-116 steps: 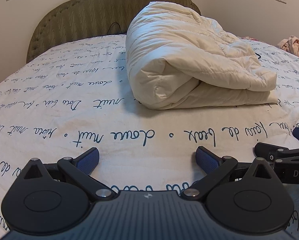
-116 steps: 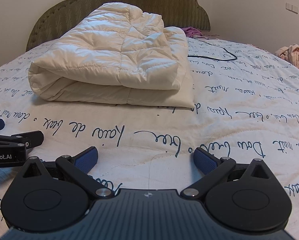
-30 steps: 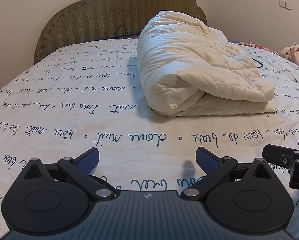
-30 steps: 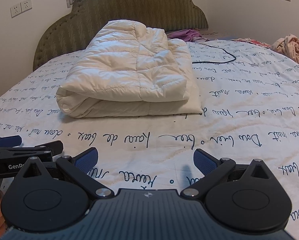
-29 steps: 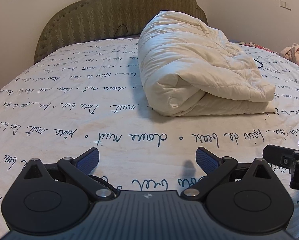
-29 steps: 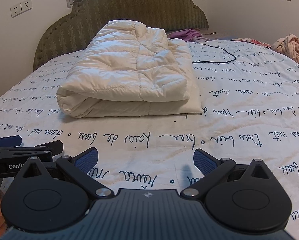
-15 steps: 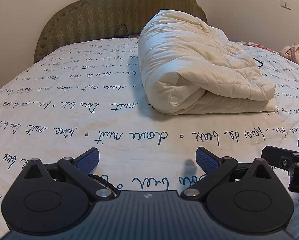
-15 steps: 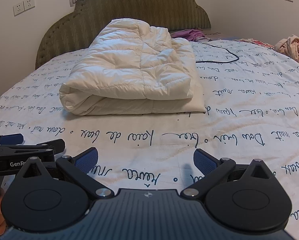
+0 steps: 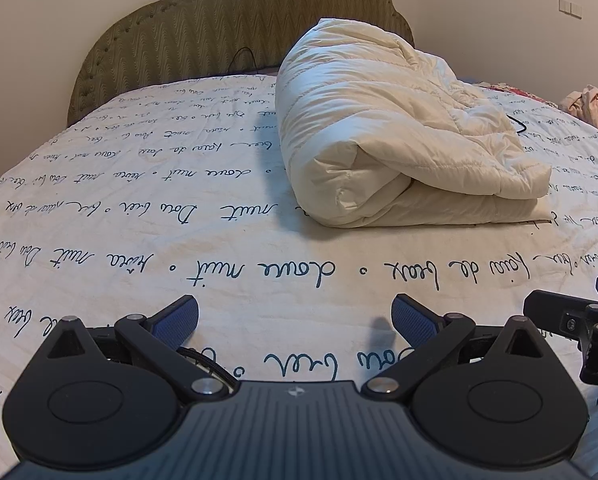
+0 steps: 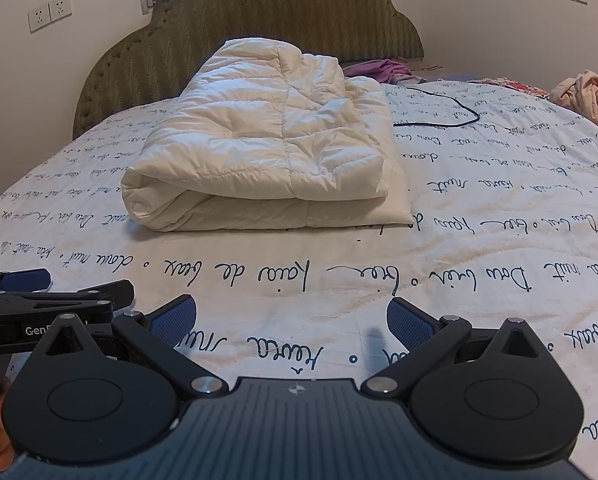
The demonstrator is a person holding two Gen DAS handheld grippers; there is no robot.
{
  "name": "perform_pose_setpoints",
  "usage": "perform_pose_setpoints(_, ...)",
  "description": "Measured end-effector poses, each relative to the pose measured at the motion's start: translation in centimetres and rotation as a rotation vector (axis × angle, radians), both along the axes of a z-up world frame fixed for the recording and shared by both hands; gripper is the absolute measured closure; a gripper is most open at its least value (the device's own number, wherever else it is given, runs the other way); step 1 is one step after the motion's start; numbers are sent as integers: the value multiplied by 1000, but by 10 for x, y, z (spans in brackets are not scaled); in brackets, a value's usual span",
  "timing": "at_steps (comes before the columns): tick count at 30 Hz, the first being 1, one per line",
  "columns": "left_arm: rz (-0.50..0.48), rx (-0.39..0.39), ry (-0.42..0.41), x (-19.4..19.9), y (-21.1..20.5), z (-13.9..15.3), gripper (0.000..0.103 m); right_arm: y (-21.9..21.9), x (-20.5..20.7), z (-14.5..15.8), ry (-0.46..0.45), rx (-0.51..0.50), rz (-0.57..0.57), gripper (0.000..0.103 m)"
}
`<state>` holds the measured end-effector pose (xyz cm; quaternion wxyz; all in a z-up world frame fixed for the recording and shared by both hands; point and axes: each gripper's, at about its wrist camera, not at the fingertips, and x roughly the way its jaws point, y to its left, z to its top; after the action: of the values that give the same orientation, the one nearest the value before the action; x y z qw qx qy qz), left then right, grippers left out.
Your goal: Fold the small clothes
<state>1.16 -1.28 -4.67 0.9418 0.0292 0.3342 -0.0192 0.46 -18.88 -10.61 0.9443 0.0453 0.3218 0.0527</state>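
Cream quilted garment (image 10: pixel 267 160), folded into a thick bundle mid-bed on the script-printed sheet (image 9: pixel 139 208), apparently finished; left gripper (image 9: pixel 295 316) and right gripper (image 10: pixel 291 316), both spread wide and empty, held low, well short of it.

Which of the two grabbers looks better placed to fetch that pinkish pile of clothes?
Probably the right gripper: the pinkish clothes pile lies at the bed's far right. The left gripper sits farther left. Both are open, empty.
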Motion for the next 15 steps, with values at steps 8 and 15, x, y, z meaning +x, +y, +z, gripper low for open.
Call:
perform_pose_setpoints(8,-5,5,-3,-1,-1,1,0,2,-1,1,-4,0,11,0)
perform_pose_setpoints(15,-7,3,-6,-1,-2,3,0,1,-1,1,-5,5,11,0)
